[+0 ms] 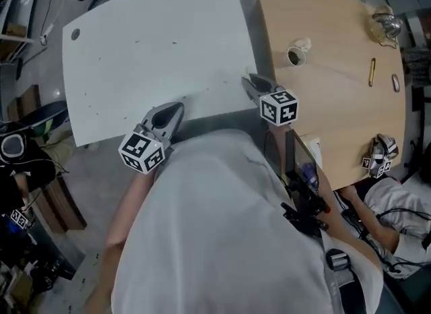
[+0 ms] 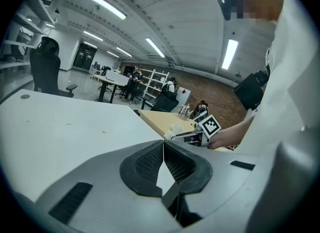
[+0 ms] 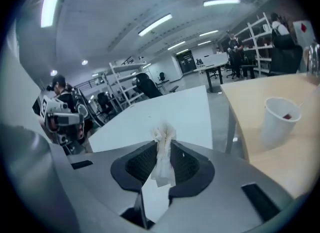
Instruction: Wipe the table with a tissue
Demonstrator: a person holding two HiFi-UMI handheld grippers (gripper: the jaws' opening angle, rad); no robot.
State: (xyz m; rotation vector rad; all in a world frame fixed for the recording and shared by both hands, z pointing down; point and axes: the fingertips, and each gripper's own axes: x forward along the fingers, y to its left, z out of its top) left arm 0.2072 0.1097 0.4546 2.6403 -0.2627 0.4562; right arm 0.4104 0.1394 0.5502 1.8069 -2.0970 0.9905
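One tissue, one cup, two tables

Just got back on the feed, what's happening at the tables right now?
A person holds a tool in each hand at the white table's near edge. The right tool is clamped on a crumpled tissue, which isn't touching the tabletop. The left tool is shut and empty.
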